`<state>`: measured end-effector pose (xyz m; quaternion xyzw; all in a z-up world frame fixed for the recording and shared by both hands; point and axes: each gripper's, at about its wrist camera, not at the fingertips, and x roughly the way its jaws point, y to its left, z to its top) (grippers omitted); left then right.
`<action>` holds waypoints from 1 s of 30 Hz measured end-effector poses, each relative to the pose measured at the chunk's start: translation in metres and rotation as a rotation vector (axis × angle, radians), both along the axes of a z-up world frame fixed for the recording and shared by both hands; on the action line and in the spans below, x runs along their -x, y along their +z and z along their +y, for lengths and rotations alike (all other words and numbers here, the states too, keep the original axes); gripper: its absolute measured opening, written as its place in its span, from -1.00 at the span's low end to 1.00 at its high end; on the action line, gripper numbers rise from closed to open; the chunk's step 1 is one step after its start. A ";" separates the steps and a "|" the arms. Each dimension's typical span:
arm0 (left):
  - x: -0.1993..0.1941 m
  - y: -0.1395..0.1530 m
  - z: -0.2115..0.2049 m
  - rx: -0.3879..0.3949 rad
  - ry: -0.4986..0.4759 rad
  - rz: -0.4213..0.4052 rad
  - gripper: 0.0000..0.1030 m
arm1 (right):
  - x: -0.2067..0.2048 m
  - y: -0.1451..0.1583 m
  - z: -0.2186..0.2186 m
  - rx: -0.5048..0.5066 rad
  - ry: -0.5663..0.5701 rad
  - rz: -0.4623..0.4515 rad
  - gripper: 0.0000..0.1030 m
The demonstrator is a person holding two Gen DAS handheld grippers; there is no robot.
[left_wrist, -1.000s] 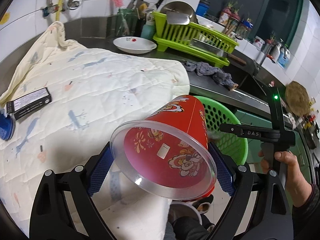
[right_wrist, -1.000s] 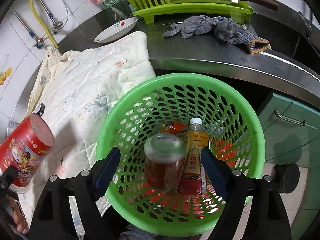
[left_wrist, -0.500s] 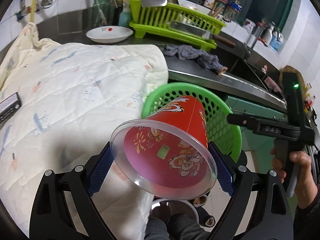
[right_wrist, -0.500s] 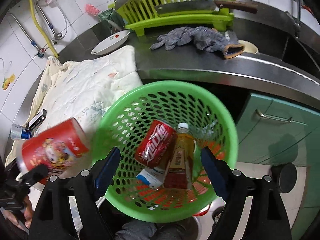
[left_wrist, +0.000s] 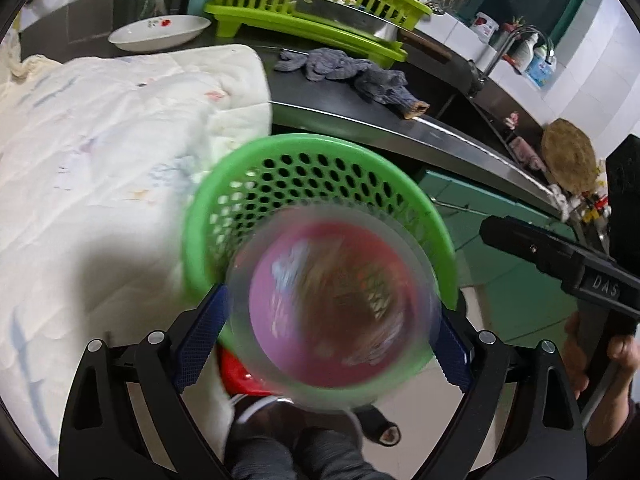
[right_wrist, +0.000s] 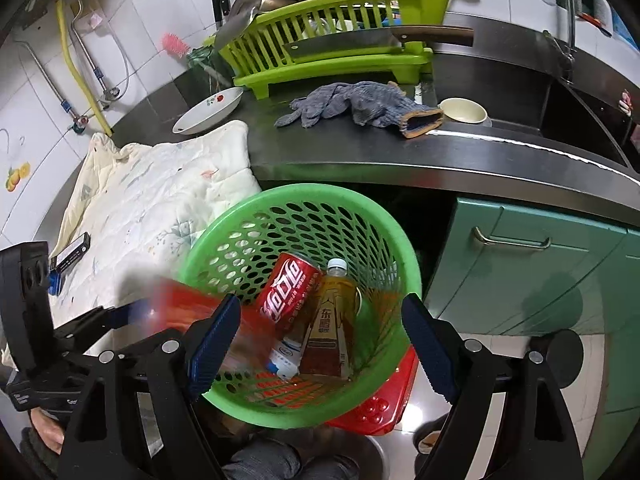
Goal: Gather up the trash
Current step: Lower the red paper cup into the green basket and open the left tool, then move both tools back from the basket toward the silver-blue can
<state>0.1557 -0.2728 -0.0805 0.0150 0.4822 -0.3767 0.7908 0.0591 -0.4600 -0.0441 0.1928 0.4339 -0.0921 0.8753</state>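
1. Red and blurred, the cup (left_wrist: 336,312) sits between the blue pads (left_wrist: 200,336) of the left claw (left_wrist: 332,344). Whether they are pinching it or letting it drop, I cannot tell.
2. The cup's clear-rimmed mouth faces the camera, and the green basket (left_wrist: 280,152) lies directly beyond it. In the right view the cup (right_wrist: 192,304) shows as a red smear at the basket's (right_wrist: 304,196) near-left rim.
3. To finish well, I judge the cup's base should be over the rim before the pads part fully, since it could tip back onto the white quilt (left_wrist: 100,140) just beside.
4. The right claw (right_wrist: 320,340) is spread wide and empty, hovering above the basket, where 1 cola can (right_wrist: 288,284) and 1 tea bottle (right_wrist: 332,316) lie.
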 end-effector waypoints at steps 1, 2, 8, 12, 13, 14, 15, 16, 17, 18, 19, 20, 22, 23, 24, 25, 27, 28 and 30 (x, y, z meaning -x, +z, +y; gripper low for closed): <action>0.001 -0.001 -0.002 0.004 -0.001 0.004 0.80 | 0.001 0.000 0.000 -0.001 -0.002 0.001 0.54; 0.001 -0.001 -0.003 0.006 -0.002 0.008 0.82 | 0.002 0.000 0.000 -0.002 -0.004 0.001 0.54; 0.005 0.001 0.006 0.000 0.003 -0.006 0.83 | 0.004 -0.001 0.001 -0.013 -0.006 -0.005 0.54; 0.007 0.008 0.021 -0.019 0.017 -0.036 0.83 | 0.002 0.000 0.007 -0.018 0.003 -0.010 0.54; 0.008 0.009 0.025 -0.025 0.020 -0.044 0.83 | 0.001 0.000 0.009 -0.017 0.009 -0.010 0.54; 0.009 0.011 0.030 -0.031 0.025 -0.055 0.83 | 0.000 0.000 0.012 -0.017 0.013 -0.012 0.54; 0.009 0.013 0.034 -0.034 0.029 -0.063 0.83 | -0.001 0.001 0.014 -0.018 0.018 -0.013 0.54; 0.010 0.015 0.040 -0.036 0.035 -0.068 0.83 | -0.002 0.001 0.017 -0.019 0.023 -0.014 0.54; 0.010 0.016 0.044 -0.040 0.042 -0.074 0.83 | -0.003 0.002 0.019 -0.019 0.028 -0.016 0.54; 0.011 0.019 0.051 -0.046 0.054 -0.088 0.83 | -0.004 0.002 0.022 -0.019 0.034 -0.017 0.54; 0.011 0.021 0.056 -0.049 0.060 -0.098 0.83 | -0.005 0.003 0.026 -0.023 0.043 -0.019 0.54; 0.011 0.024 0.063 -0.057 0.072 -0.115 0.83 | -0.007 0.003 0.029 -0.028 0.050 -0.020 0.54; 0.011 0.027 0.075 -0.067 0.090 -0.132 0.83 | -0.011 0.003 0.037 -0.039 0.070 -0.022 0.54; 0.010 0.030 0.084 -0.071 0.103 -0.140 0.83 | -0.014 0.003 0.041 -0.040 0.079 -0.022 0.54; 0.009 0.032 0.089 -0.074 0.113 -0.146 0.83 | -0.016 0.004 0.045 -0.040 0.088 -0.023 0.54; 0.008 0.034 0.096 -0.082 0.127 -0.156 0.83 | -0.020 0.004 0.051 -0.042 0.099 -0.024 0.54; 0.006 0.039 0.114 -0.100 0.160 -0.185 0.83 | -0.029 0.006 0.061 -0.060 0.126 -0.027 0.54; 0.004 0.041 0.122 -0.107 0.176 -0.194 0.83 | -0.033 0.006 0.067 -0.068 0.139 -0.029 0.54; 0.000 0.045 0.144 -0.125 0.229 -0.216 0.83 | -0.040 0.009 0.078 -0.072 0.163 -0.033 0.54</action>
